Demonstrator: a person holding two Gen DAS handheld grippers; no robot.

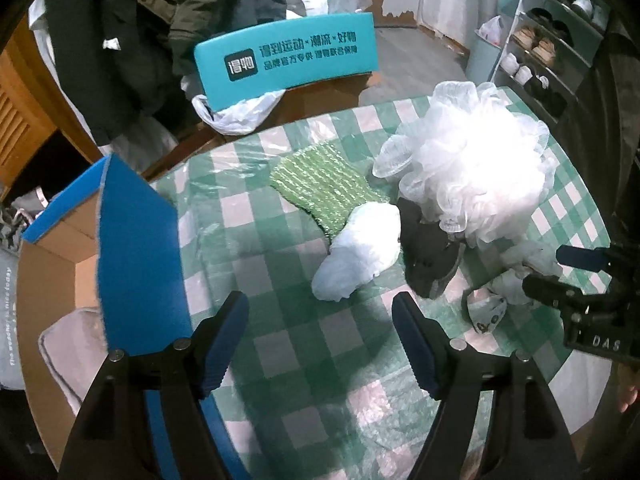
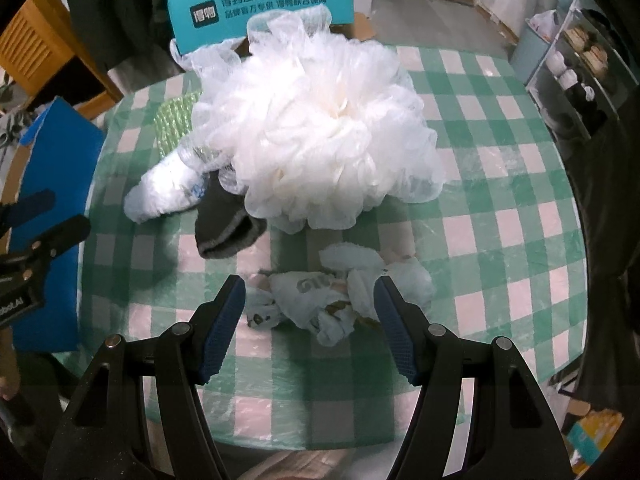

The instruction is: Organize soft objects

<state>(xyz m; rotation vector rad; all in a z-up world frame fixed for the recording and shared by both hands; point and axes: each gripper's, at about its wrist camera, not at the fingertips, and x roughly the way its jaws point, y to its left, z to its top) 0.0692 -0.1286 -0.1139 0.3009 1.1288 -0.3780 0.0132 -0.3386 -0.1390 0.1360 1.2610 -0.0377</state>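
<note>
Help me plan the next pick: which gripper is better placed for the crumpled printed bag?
Right. The right gripper brackets the crumpled printed bag with open jaws; the left gripper has only tablecloth between its fingers.

White mesh bath pouf (image 2: 320,136), big and fluffy, sits mid-table toward the far side on the green-and-white checked table (image 2: 500,208). Green knit cloth (image 1: 324,184) lies flat to its left, partly hidden behind the pouf in the right wrist view. White rolled bundle (image 1: 358,250), wrapped in thin plastic, lies tilted with its upper end over the green cloth's near edge. Dark grey sock-like item (image 2: 224,232) with a lighter cuff lies just beside the bundle, its far end tucked under the pouf. Crumpled white printed plastic bag (image 2: 332,300) lies flat nearest the viewer, apart from the pouf.
</note>
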